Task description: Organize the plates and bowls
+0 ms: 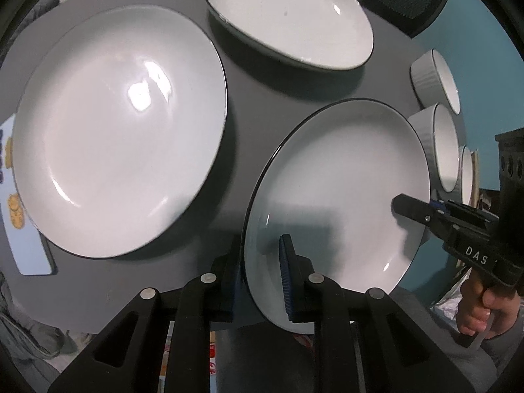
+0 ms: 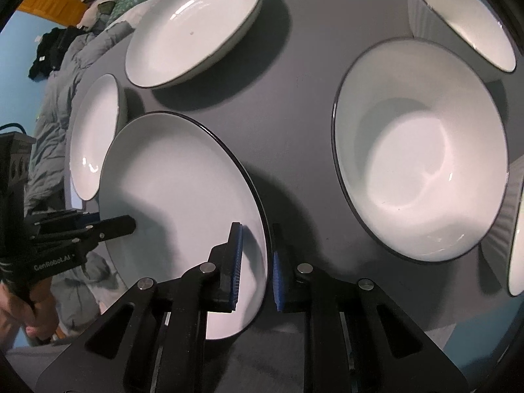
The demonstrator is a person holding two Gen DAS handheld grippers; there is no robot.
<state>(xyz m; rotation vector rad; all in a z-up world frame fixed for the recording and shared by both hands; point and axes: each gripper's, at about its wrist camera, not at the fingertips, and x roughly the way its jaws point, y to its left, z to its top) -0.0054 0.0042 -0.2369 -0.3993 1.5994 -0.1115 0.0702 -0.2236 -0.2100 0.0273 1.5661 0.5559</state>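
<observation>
The white glazed ceramic plate with a thin dark rim (image 1: 334, 196) sits at the near edge of the dark grey round surface (image 1: 242, 104), between a larger white dinner plate (image 1: 118, 131) and a white ribbed bowl (image 2: 422, 150). A shallow white dish (image 1: 288, 13) stands beyond it.

Both tongs are clamped on this plate's rim, on opposite sides. The left tongs (image 1: 262, 278) have one blue ribbed pad (image 1: 286, 278) on the upper face and the other jaw beneath the rim. The right tongs (image 2: 257, 268) grip the opposite rim in the same manner.

Handling assessment: the plate is rigid, moderately heavy, brittle and glossy, so it is likely to slip. The thin rim is the only accessible hold. A two-sided rim grip should keep it level; lift evenly and avoid striking neighbouring crockery.
</observation>
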